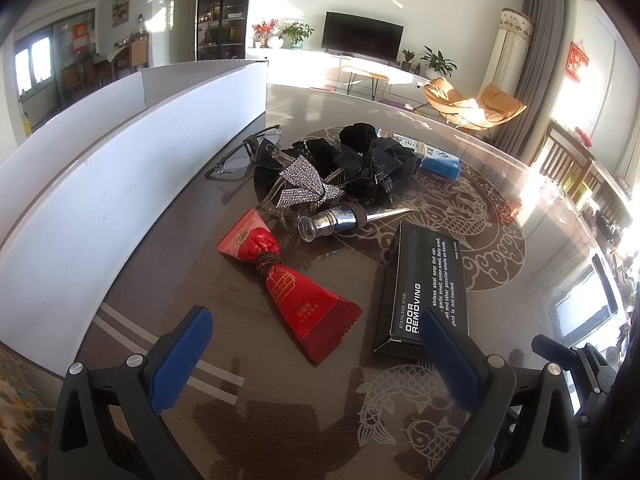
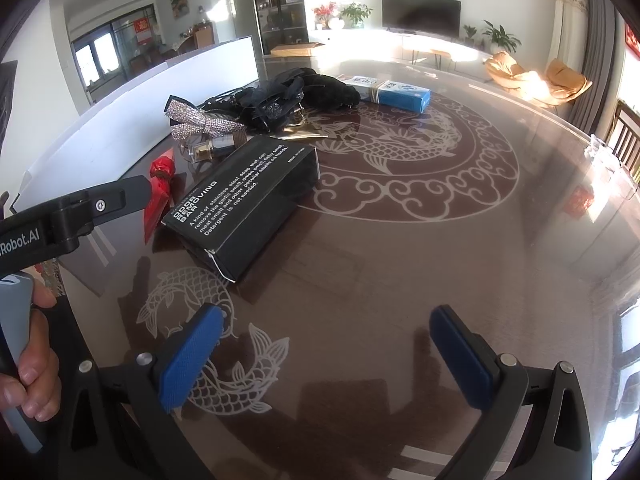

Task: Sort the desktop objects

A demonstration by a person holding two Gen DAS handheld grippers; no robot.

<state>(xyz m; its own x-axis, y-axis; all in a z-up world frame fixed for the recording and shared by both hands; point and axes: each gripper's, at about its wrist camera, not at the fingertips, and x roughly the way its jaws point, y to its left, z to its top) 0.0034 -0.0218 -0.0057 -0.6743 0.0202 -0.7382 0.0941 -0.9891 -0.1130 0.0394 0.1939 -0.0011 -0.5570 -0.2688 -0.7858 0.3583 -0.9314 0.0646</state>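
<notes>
— Under both sets of jaws we have a dark brown table [image 1: 224,216] with a glossy top, patterned with pale fish and a round dragon medallion; sunlight glares across its far side.

— And past it we see a living room: one television [image 1: 362,36], two tan chairs [image 1: 472,104] and potted plants on a white cabinet. What do we count on the surface?

— One red tube [image 1: 296,280] cinched with a brown band, lying just ahead of the left gripper [image 1: 316,356], between its fingers. One black box [image 1: 430,284] printed ODOR REMOVING, just ahead of the right-hand finger of that gripper and ahead-left of the right gripper [image 2: 326,354].

— Beyond the tube we make out one silver tube [image 1: 340,218] with a clear cap, one rhinestone bow [image 1: 302,186], one pair of glasses [image 1: 244,156] and a heap of black hair ties [image 1: 360,160] (too tangled for us to count).

— Plus one blue and white box [image 1: 438,162] at the far end of the heap, and one long white bin [image 1: 120,160] running along the left of everything.

— How do the jaws stand?

— Both pairs are spread wide with nothing between them, each poised above the table. We also see a hand [image 2: 28,364] gripping the left tool's handle.
</notes>
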